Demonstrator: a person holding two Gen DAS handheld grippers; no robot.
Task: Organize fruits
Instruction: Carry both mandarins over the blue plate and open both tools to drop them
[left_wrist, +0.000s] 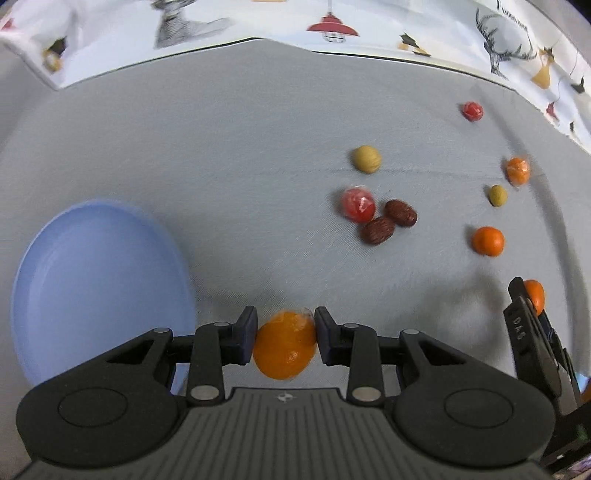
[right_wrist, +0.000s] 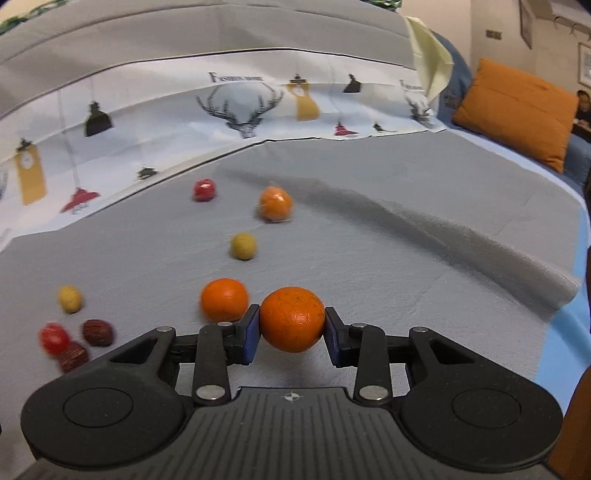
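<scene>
**Fruit sorting: two oranges held, remainder loose on grey cloth**

Item 1. Left tool (left_wrist: 285, 334): closed on a wrapped orange (left_wrist: 284, 345), which is pinched between both blue pads, clear film showing at its top. The fruit is held just right of a light blue plate (left_wrist: 74, 280), which lies bare at the near left of the grey cloth (left_wrist: 221, 147).

Item 2. Right tool (right_wrist: 291, 326): closed on a bare orange (right_wrist: 292, 319), gripped at both sides by the pads. In the left wrist view the same tool is seen at the far right edge with the orange in its tip.

Item 3. Loose fruit, listed from the left wrist view:
- second bare orange (left_wrist: 488, 241), at the right, near the right tool;
- film-wrapped orange (left_wrist: 518, 171), further off at the right;
- small yellow-green ball (left_wrist: 498, 195), between those two oranges;
- larger tan-yellow fruit (left_wrist: 366, 159), towards the middle;
- wrapped red fruit (left_wrist: 357, 205), just near of the tan one, touching or almost touching two brown wrinkled dates (left_wrist: 389, 221) that lie side by side;
- small red fruit (left_wrist: 472, 110), farthest off, near the cloth's edge.

Item 4. Surroundings: a white printed cloth (right_wrist: 240, 107) with deer heads and lamps is laid along the far edge of the grey cloth. An orange cushion (right_wrist: 517, 110) is seen at the far right in the right wrist view. Whether the support is a tabletop or a bed cannot be told.
</scene>
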